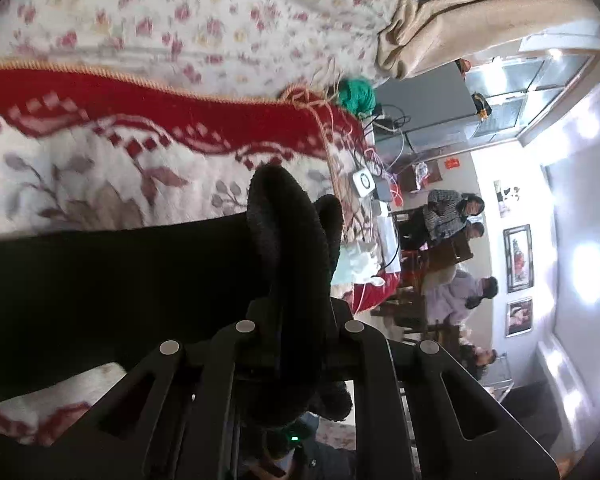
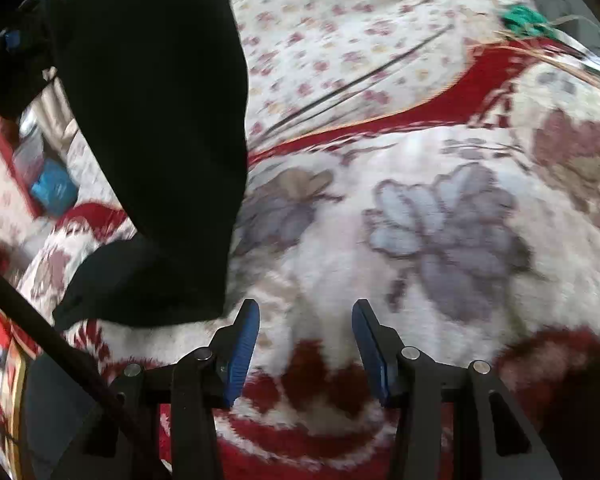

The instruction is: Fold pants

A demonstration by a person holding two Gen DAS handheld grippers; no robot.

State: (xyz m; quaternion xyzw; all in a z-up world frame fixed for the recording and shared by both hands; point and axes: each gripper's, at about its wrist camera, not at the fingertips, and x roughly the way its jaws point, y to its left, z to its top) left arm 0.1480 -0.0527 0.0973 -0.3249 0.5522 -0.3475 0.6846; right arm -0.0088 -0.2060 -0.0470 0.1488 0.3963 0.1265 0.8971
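Because the left hand-held gripper (image 1: 296,320) is clamped on a bunched fold of the black pants (image 1: 120,280), the garment's whole weight appears to hang from that one pinch. In the left wrist view the cloth spreads to the left of the gripper, above the red-and-white blanket (image 1: 100,168) on the bed; a thick roll of fabric stands above the closed fingers. The likely failure here is slippage: a bulky, uneven wad can work loose if pulled sideways.

In the right wrist view the pants (image 2: 156,128) hang to the left of the right hand-held gripper (image 2: 305,340), their lower edge near the blanket (image 2: 440,220). This gripper is open and holds nothing, its blue pads (image 2: 242,344) apart over bare blanket. Risks, as judged: it may close on blanket pile instead of cloth, or catch one layer only, so the fold lands skewed. The picture is motion-blurred, so the exact contact cannot be told.
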